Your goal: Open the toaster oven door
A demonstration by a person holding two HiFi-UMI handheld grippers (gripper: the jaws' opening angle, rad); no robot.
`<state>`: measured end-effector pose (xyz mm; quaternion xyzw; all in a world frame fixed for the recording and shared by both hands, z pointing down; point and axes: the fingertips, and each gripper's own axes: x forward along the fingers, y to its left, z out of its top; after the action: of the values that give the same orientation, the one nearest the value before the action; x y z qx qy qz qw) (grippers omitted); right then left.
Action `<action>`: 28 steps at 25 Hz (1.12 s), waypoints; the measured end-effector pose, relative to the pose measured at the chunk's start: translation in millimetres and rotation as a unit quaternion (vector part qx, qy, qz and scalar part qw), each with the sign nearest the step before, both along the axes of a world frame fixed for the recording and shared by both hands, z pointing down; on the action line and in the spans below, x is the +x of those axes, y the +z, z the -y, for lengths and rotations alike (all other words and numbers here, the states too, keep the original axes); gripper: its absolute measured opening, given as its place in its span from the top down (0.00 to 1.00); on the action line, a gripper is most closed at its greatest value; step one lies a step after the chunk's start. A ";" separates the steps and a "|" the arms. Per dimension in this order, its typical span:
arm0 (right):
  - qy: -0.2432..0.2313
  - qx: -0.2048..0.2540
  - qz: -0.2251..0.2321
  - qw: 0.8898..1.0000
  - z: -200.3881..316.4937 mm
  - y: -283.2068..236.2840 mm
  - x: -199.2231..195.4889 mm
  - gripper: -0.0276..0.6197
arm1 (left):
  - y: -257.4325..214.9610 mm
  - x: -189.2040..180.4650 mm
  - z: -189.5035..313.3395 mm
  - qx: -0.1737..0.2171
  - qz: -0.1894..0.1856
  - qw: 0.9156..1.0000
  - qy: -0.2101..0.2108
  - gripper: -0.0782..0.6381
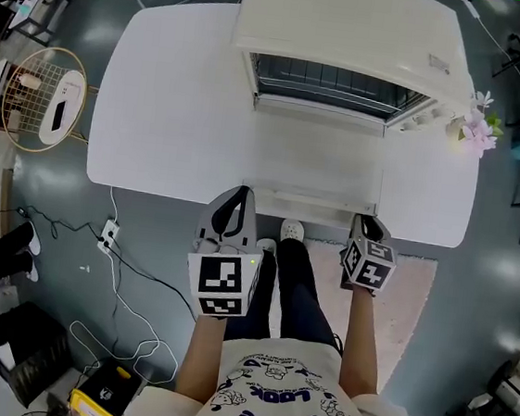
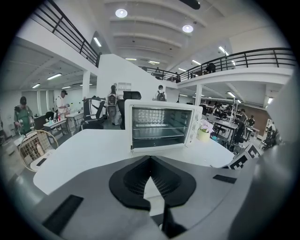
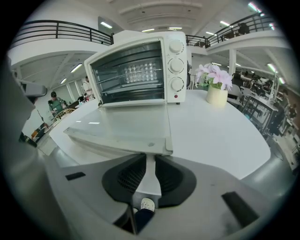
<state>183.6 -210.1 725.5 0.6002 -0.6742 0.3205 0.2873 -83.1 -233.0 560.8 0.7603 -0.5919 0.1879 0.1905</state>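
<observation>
Big open hall, mezzanine railings (image 2: 253,56) running overhead, people (image 2: 23,115) working at benches in the background. White table (image 1: 179,100) is sitting in front of the person. The oven (image 1: 355,27) is standing at the table's 12 o'clock edge, with flowers (image 1: 477,132) just beside it at 2 o'clock. Door (image 1: 316,162) is hanging fully down and level over the tabletop, exposing the rack (image 1: 330,80). Three knobs (image 3: 176,65) are running down the oven's right side. The label on the oven top is too small to read.

Left gripper (image 1: 240,195) is hovering at 6 o'clock by the table's near edge, pad tips meeting, holding nothing. Right gripper (image 1: 367,222) is hovering at 5 o'clock, just short of the door's front lip, jaws standing a narrow slit apart, empty.

Shirt (image 1: 267,394) print is showing "LOOK".
</observation>
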 end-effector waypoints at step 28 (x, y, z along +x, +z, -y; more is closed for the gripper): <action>0.028 0.012 0.011 0.999 -23.3 -29.7 -9.2 0.86 | -34.1 -4.0 -13.6 0.031 -0.010 0.999 -0.001 0.89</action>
<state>174.4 -186.7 695.8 0.6189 -0.6637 0.3269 0.2639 -87.1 -219.4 526.7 0.7670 -0.5964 0.1620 0.1726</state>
